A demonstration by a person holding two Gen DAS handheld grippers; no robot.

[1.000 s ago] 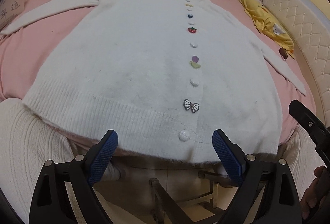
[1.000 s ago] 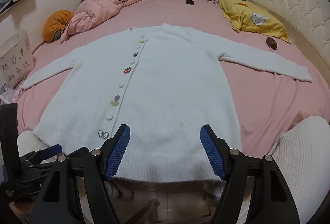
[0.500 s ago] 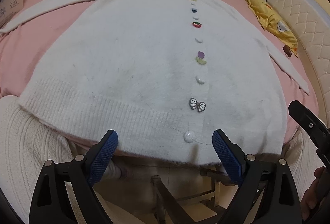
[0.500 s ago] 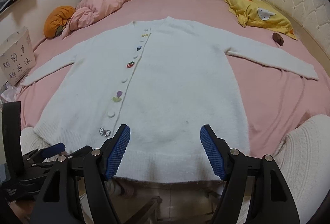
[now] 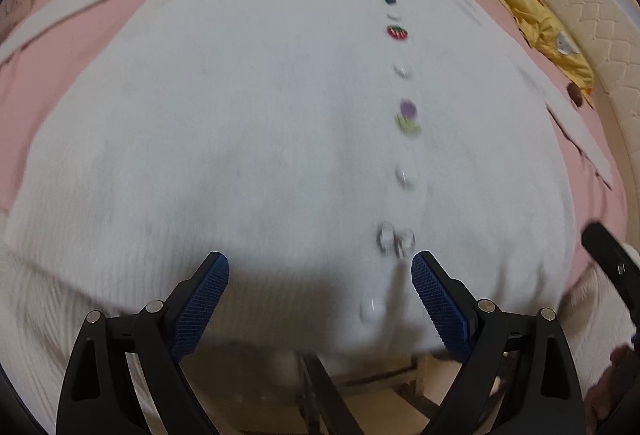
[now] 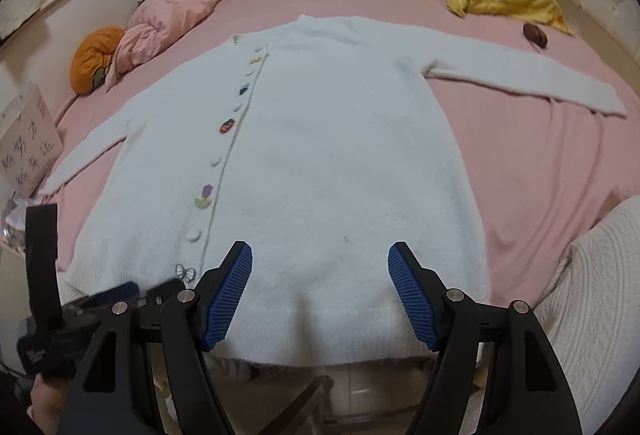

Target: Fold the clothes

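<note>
change: left hand-held gripper (image 5: 320,299) moved in over near hem, view blurred | right hand-held gripper (image 6: 320,295) crept in too | both wide, empty | cardigan (image 6: 304,171) flat on bed (image 6: 540,171), sleeves out | meaning: likely hem grab

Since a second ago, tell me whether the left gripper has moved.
Yes. The left gripper has moved forward over the white cardigan: its fingers now overlap the hem, and the bow button sits just off the right fingertip.
</note>
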